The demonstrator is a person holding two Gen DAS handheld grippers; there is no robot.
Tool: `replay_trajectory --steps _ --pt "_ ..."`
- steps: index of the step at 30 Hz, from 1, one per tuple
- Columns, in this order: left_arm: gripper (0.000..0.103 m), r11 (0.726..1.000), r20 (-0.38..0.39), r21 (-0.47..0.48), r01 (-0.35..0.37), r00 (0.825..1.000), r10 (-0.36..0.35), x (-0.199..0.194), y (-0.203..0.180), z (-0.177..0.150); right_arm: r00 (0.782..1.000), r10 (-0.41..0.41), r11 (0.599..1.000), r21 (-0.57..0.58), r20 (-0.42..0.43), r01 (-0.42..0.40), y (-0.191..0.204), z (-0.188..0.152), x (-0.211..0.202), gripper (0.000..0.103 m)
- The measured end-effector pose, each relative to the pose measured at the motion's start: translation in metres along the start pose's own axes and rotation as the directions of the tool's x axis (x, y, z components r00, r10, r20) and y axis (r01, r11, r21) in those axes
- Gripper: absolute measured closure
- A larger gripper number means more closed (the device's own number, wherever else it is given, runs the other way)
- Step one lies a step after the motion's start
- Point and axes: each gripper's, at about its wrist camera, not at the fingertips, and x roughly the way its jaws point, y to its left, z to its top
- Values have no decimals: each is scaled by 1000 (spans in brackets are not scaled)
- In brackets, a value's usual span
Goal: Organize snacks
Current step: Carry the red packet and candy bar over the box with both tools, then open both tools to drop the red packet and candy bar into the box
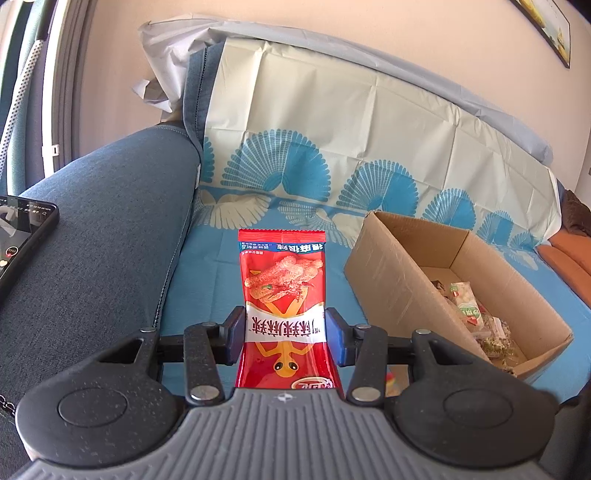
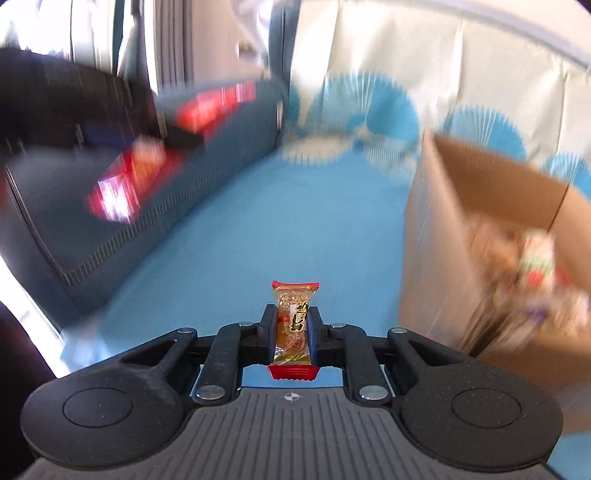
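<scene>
Red snack packet pinched in left gripper; right gripper clamps small nut bar

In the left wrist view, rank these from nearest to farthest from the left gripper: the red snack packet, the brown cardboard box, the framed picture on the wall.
1. Red snack packet, between the left gripper's pads.
2. Brown cardboard box, to the right.
3. Framed picture, top right on the wall.

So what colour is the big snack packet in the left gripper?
Red snack packet, white band across it; clearest in the left wrist view.
</scene>
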Motion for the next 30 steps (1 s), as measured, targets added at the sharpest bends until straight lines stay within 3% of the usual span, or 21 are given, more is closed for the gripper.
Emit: replay_trajectory --steps 7,12,16,19,24,30 --pt "53 1000 35 16 -2 999 1 -6 -15 5 974 -3 1000 1 228 3 -36 58 -63 86" --pt "53 999 55 53 -1 998 -2 -7 -34 11 954 -79 997 49 291 67 -100 78 -76 86" --pt "53 997 64 78 -17 998 12 -4 -52 18 946 -143 984 148 292 103 -145 67 -67 86" --pt "53 995 75 97 -12 997 5 0 -69 22 938 -176 976 178 300 126 -157 60 -76 86" --pt "53 990 90 132 54 994 -66 12 -105 24 918 -238 967 167 317 193 -170 55 -89 86" --pt "53 969 113 193 152 978 -176 24 -151 19 897 -345 922 277 276 270 -209 48 -97 86"
